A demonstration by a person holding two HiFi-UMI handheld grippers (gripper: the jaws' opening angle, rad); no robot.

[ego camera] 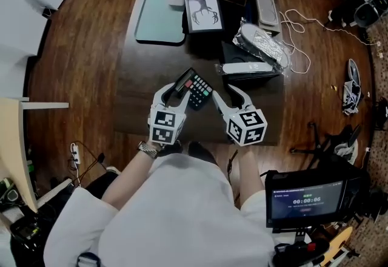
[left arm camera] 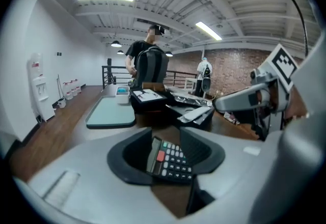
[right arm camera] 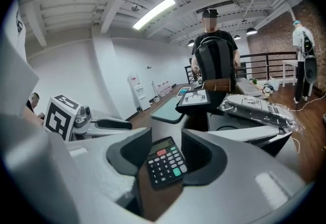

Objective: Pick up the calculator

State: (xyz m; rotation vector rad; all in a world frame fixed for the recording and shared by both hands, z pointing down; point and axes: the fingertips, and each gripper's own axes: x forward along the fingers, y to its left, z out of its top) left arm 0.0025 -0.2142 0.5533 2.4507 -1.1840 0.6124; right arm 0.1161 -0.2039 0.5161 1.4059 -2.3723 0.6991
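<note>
A black calculator [ego camera: 193,88] with a red key and a green key lies flat on the dark table [ego camera: 136,99], close to the near edge. My left gripper [ego camera: 173,94] is at its left side and my right gripper [ego camera: 228,97] just to its right, both angled down toward it. In the left gripper view the calculator [left arm camera: 170,160] shows in the gap ahead of the open left gripper [left arm camera: 165,147], untouched by the pads. The right gripper view shows the calculator [right arm camera: 165,162] ahead of the open right gripper [right arm camera: 167,152] as well. Neither gripper holds anything.
Farther back on the table are a teal tray [ego camera: 159,18], a framed antler drawing [ego camera: 204,13], a white remote [ego camera: 245,68] on a black box, and a foil-wrapped bundle [ego camera: 262,44]. A person [left arm camera: 150,63] stands at the far side. A white cable [ego camera: 302,34] trails right.
</note>
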